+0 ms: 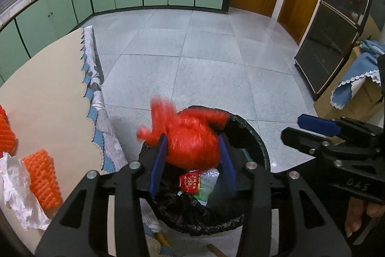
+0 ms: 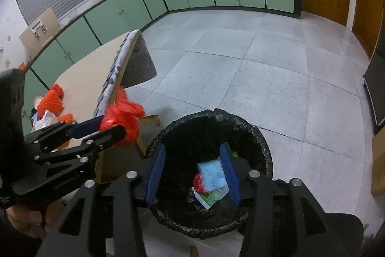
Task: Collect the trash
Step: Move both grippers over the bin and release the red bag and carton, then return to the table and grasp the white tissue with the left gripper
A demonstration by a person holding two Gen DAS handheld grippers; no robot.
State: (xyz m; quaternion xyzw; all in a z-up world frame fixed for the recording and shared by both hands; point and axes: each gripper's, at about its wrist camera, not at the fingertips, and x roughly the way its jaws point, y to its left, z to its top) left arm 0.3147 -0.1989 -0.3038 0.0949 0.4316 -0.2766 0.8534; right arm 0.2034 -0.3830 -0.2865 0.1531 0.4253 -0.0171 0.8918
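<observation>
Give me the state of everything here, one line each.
Left gripper: open, red plastic bag between its fingers.
Right gripper: open, light blue packet blurred between its fingers.
Trash bin: lined in black, holding wrappers.
Orange foam nets: on the table.

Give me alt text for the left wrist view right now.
A crumpled red plastic bag sits between the left gripper's blue pads over a black-lined round trash bin holding wrappers. The jaws look parted, but a grip cannot be confirmed. Orange foam nets lie on the beige table at left.
</observation>
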